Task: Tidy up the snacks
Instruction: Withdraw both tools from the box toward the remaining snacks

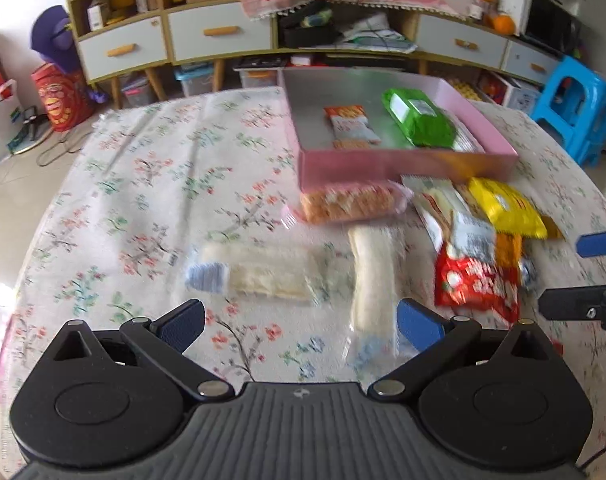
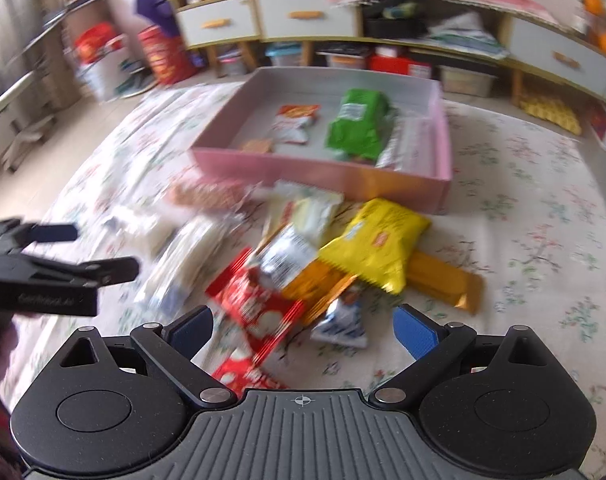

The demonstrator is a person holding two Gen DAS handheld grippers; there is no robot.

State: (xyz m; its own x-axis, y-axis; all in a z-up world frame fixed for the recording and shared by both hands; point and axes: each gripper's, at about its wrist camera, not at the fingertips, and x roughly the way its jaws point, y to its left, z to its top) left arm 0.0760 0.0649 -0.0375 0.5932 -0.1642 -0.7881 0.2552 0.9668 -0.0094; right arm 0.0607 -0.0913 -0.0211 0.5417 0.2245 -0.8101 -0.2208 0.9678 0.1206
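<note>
A pink box (image 1: 403,160) (image 2: 323,172) stands at the back of the flowered table and holds a green packet (image 1: 419,118) (image 2: 357,128) and an orange-white packet (image 1: 351,126) (image 2: 293,122). In front of it lie loose snacks: a biscuit packet (image 1: 349,202), two pale cracker packets (image 1: 263,276) (image 1: 373,276), a yellow packet (image 1: 503,208) (image 2: 377,240), a red packet (image 1: 477,284) (image 2: 259,308) and a gold bar (image 2: 443,280). My left gripper (image 1: 301,326) (image 2: 89,251) hangs open over the cracker packets. My right gripper (image 2: 303,330) (image 1: 579,272) is open above the red packet, holding nothing.
A long cabinet with grey drawers (image 1: 219,32) runs behind the table. A blue plastic stool (image 1: 575,108) stands at the right. Red bags (image 1: 63,96) sit on the floor at the left, past the table's rounded edge.
</note>
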